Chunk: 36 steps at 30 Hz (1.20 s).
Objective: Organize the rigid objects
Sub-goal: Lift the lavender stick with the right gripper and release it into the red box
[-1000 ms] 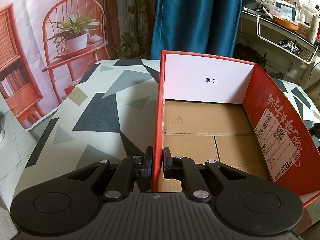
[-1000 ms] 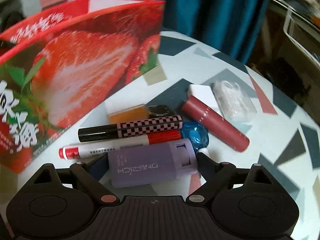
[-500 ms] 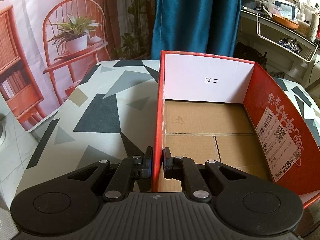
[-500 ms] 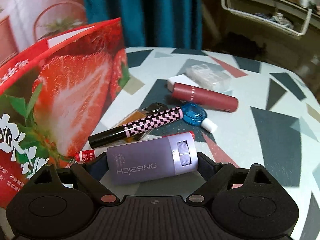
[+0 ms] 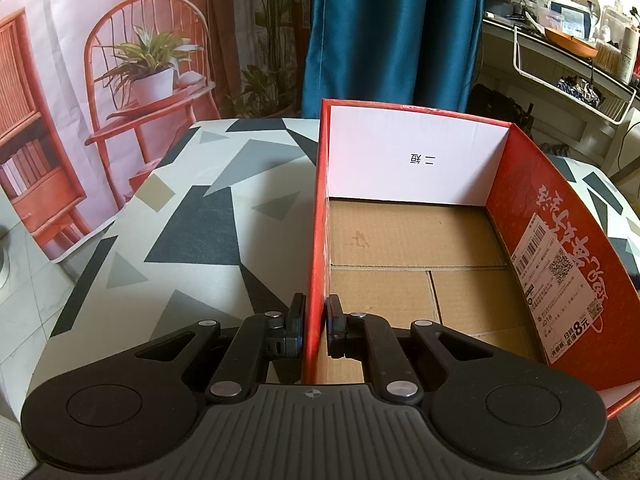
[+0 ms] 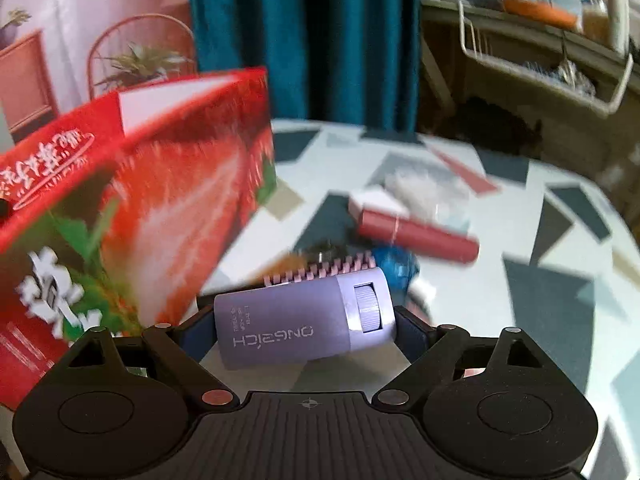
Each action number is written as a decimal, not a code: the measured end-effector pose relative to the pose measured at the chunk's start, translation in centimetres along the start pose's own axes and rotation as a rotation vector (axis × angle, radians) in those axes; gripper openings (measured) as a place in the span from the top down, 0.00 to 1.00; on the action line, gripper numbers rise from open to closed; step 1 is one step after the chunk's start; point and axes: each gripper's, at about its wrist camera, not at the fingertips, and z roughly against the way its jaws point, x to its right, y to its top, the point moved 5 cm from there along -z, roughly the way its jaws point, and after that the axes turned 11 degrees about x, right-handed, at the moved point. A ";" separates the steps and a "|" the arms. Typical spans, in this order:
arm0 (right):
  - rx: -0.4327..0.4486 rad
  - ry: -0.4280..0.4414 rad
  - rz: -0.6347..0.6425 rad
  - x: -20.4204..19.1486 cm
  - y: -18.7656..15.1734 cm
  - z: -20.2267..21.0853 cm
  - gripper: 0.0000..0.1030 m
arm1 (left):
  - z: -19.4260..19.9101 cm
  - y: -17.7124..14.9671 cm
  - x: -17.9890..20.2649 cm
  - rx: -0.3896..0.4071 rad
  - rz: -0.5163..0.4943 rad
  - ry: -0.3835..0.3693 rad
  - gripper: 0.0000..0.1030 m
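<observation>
A red strawberry-print cardboard box (image 5: pixel 536 208) stands open on the table, its brown floor bare. My left gripper (image 5: pixel 316 330) is shut on the box's left wall (image 5: pixel 314 240), one finger on each side. My right gripper (image 6: pixel 296 324) is shut on a lilac cylinder-shaped case (image 6: pixel 304 322) and holds it lifted above the table, to the right of the box (image 6: pixel 132 216). Below it on the table lie a pink checkered tube (image 6: pixel 320 272), a blue round object (image 6: pixel 394 262), a dark red tube (image 6: pixel 416 234) and a clear packet (image 6: pixel 424 188), all blurred.
The table has a white cloth with grey and black triangles (image 5: pixel 192 232). A teal curtain (image 5: pixel 384 32) hangs behind it. A wire shelf with clutter (image 5: pixel 576 64) is at the far right. A backdrop with a red chair and plant (image 5: pixel 148 68) is at the left.
My right gripper has lifted the lilac case higher and moved toward the box; the items on the table have dropped away below. The left gripper and box have not moved.
</observation>
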 end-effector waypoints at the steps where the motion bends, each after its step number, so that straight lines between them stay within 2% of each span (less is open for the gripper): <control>1: 0.011 -0.001 0.018 0.0 0.6 0.2 0.15 | 0.0 0.0 -0.1 -0.001 0.003 -0.002 0.89; 7: 0.092 0.062 0.095 -0.4 5.5 0.6 0.15 | -0.3 0.0 -0.2 -0.004 0.009 -0.009 0.89; 11: 0.213 0.131 0.186 -1.3 9.4 1.0 0.15 | -0.4 -0.1 -0.2 -0.007 0.008 -0.013 0.89; 14: 0.256 0.172 0.243 -2.3 11.5 0.7 0.15 | -0.6 -0.2 -0.2 -0.013 0.004 -0.015 0.89; 20: 0.244 0.284 0.331 -5.7 13.4 -1.5 0.15 | -0.7 -0.1 -0.3 -0.018 0.010 -0.018 0.89; 25: 0.191 0.349 0.405 -8.9 13.0 -3.4 0.15 | -0.8 -0.1 -0.4 -0.020 0.008 -0.021 0.89; 36: 0.137 0.343 0.480 -10.6 11.2 -4.3 0.14 | -1.0 -0.2 -0.5 -0.018 0.021 -0.032 0.89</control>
